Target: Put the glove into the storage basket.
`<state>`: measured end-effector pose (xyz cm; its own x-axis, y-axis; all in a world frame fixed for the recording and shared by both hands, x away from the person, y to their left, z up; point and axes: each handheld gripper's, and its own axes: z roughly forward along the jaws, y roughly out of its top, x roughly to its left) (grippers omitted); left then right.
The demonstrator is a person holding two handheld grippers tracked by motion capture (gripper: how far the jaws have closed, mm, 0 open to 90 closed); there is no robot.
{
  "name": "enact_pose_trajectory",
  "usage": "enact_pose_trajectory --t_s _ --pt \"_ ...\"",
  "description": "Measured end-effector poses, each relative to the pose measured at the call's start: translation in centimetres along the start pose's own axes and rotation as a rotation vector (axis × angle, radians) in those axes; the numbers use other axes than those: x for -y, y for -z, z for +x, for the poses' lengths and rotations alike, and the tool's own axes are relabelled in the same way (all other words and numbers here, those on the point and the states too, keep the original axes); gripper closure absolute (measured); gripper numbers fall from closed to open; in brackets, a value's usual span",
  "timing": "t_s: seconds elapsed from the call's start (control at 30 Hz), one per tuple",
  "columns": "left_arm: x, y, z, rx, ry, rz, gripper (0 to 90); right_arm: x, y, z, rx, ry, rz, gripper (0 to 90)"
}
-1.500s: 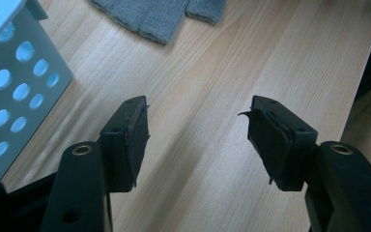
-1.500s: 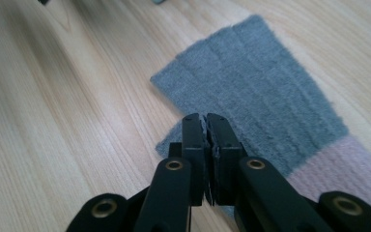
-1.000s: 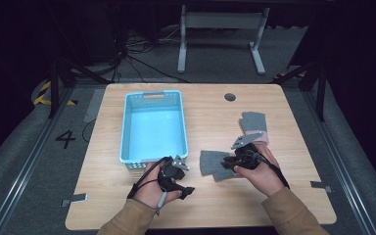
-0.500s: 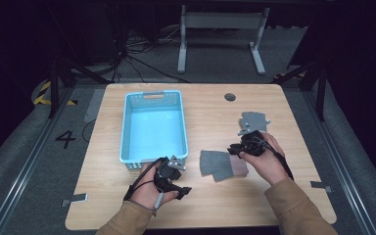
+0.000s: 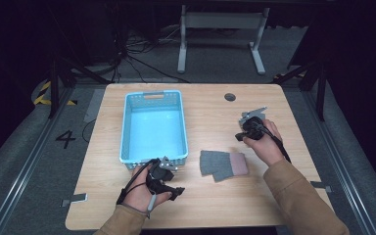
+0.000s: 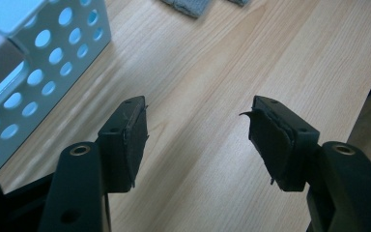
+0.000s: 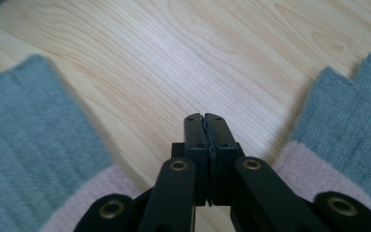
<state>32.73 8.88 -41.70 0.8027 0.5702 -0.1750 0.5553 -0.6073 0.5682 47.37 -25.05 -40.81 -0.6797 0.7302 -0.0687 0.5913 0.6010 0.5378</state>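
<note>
A grey sock with a pink cuff [image 5: 223, 165] lies flat on the wooden table [image 5: 210, 117] in the high view, right of the light blue basket [image 5: 152, 128]. A second grey sock [image 5: 253, 114] shows just beyond my right hand. My right gripper [image 5: 239, 136] hovers between the two socks. In the right gripper view its jaws [image 7: 205, 118] have just been closing and now meet with nothing between them, over bare wood, with one sock at the left [image 7: 29, 145] and the other at the right [image 7: 348, 130]. My left gripper [image 5: 177, 192] [image 6: 198, 125] stands open and holds nothing, near the basket's front corner [image 6: 38, 72].
The basket has nothing in it and has perforated walls. A small dark round hole [image 5: 230, 97] sits in the table's far side. Edges of the near sock [image 6: 188, 7] show at the top of the left gripper view. Dark floor, cables and a table frame lie beyond.
My right hand has moved from the near sock's edge back and to the right, toward the far sock, and its jaws have come together. The left hand has stayed put.
</note>
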Motion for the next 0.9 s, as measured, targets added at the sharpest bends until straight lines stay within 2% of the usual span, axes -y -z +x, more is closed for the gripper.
enact_pose_trajectory --t_s 0.23,0.37,0.9 --pt "0.1 0.2 0.2 -0.003 0.009 -0.005 39.4 0.3 -0.8 -1.1 0.015 -0.020 0.041 90.0" --pt "0.0 0.2 0.2 0.001 0.004 -0.008 39.3 1.1 -0.9 -1.8 0.024 -0.044 0.072 90.0" --pt "-0.8 -0.6 0.1 0.014 -0.018 0.001 39.3 3.6 0.2 -3.5 0.050 -0.096 0.106 90.0"
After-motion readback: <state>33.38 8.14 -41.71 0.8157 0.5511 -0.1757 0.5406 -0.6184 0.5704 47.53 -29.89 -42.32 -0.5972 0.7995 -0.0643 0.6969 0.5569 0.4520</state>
